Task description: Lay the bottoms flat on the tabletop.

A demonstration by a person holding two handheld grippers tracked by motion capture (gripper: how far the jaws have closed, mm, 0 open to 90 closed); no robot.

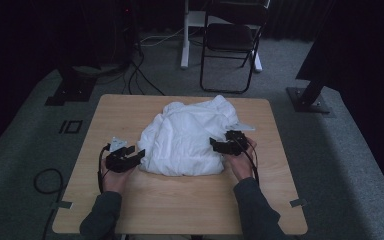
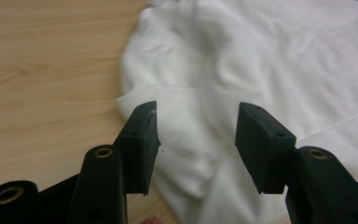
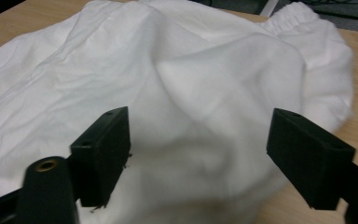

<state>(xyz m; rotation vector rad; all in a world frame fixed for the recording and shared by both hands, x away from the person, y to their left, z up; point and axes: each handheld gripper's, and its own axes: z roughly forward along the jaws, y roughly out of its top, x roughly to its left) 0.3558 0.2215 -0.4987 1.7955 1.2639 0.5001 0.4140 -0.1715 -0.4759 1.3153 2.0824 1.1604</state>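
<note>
A crumpled white garment (image 1: 190, 137) lies in a heap on the middle of the wooden table (image 1: 130, 210). My left gripper (image 1: 136, 156) hovers at the heap's near left edge, open, jaws aimed at a fold of the white cloth (image 2: 200, 70) with nothing between the pads. My right gripper (image 1: 216, 144) is at the heap's right side, also open, above the cloth (image 3: 200, 93), which has an elastic hem (image 3: 298, 16) at its far end. In both gripper views the black pads stand wide apart and clear of the fabric.
A folding chair (image 1: 232, 40) and a white stand leg (image 1: 185, 35) are on the carpet beyond the table. Dark stand bases (image 1: 70, 90) (image 1: 310, 100) flank the far corners. Cables (image 1: 47, 180) lie on the floor at left. Bare tabletop stretches along the near edge.
</note>
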